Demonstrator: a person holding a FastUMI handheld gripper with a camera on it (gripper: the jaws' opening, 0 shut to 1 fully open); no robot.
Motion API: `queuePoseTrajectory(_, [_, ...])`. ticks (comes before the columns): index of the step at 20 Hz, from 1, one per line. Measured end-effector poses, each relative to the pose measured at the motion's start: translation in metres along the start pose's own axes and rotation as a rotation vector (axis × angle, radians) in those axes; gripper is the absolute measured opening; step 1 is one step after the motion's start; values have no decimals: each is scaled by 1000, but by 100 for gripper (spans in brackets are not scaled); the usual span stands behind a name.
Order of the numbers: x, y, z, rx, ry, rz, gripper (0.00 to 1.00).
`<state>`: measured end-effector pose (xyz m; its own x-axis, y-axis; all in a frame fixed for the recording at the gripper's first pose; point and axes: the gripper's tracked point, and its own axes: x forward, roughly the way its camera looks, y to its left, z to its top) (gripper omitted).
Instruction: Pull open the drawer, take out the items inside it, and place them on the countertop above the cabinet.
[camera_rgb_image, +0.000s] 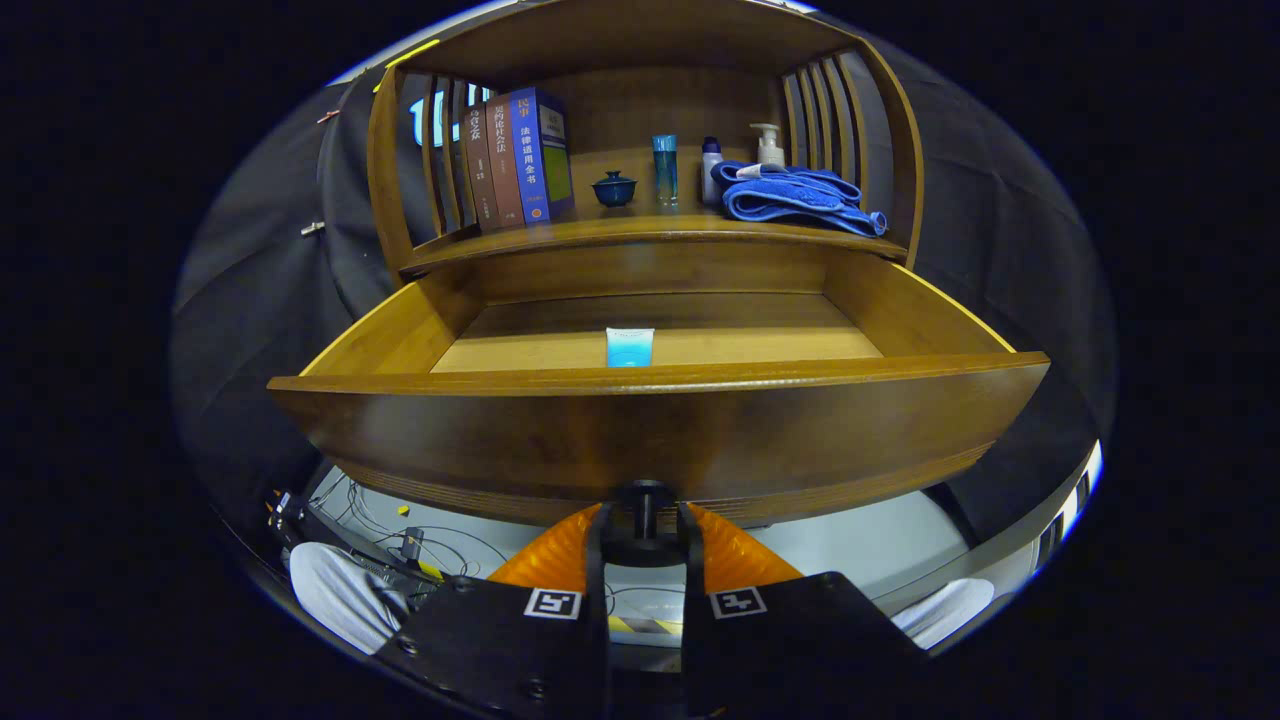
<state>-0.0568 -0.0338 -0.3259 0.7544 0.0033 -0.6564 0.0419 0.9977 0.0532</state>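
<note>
Fingers (596, 545) pinch the knob (645, 520) on the drawer (650, 440) front, both sides pressing it, so the gripper (645, 540) can haul the drawer out (looks fully open). Tube (629, 347) lies inside, just behind the front wall, beyond the fingers. Countertop (650, 232) above carries books (515, 155), a small bowl (614, 188), bottles and a towel (795, 197). Dark wood cabinet, black cloth booth, cables on the floor.

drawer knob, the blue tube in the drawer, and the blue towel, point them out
drawer knob (643, 510), gripper view, its dark stem between the fingers
blue tube (629, 347), gripper view, mid body
blue towel (795, 195), gripper view, top fold
</note>
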Motion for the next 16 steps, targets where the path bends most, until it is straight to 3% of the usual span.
queuePoseTrajectory(8, [-2,-1,-17,-8,46,-4,32])
queuePoseTrajectory(10, [-2,-4,-20,7,60,-9,43])
queuePoseTrajectory(15, [-33,-13,-24,50,95,-59,100])
queuePoseTrajectory(16, [-45,-11,-17,64,88,-57,100])
